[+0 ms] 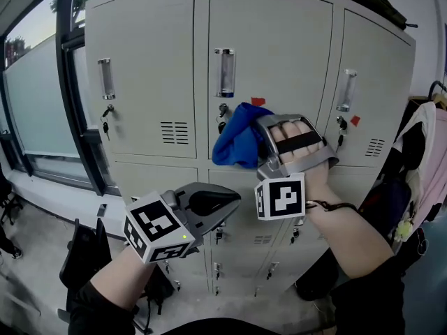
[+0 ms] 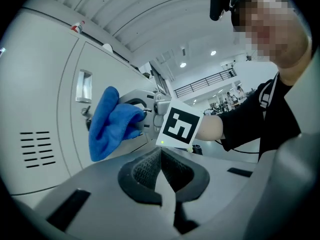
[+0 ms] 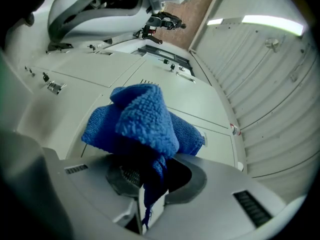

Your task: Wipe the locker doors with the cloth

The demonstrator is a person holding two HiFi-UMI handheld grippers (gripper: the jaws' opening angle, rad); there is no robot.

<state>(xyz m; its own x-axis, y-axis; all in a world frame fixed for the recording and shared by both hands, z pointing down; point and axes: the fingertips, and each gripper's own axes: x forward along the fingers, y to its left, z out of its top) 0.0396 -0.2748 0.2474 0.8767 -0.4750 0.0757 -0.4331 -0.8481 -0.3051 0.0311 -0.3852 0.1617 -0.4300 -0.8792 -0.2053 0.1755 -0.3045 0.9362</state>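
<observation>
Left gripper [image 1: 227, 201]: hovering low in front of the lower lockers, jaws pressing together on nothing.
Right gripper [image 1: 260, 145]: reaching higher, jaws pinching a fold of the blue cloth [image 1: 236, 139].
Blue cloth: bunching against the middle upper door, just under its handle [image 1: 225, 72].
Locker doors [image 1: 279, 40]: standing shut, keys [image 1: 105, 121] hanging in locks.
</observation>
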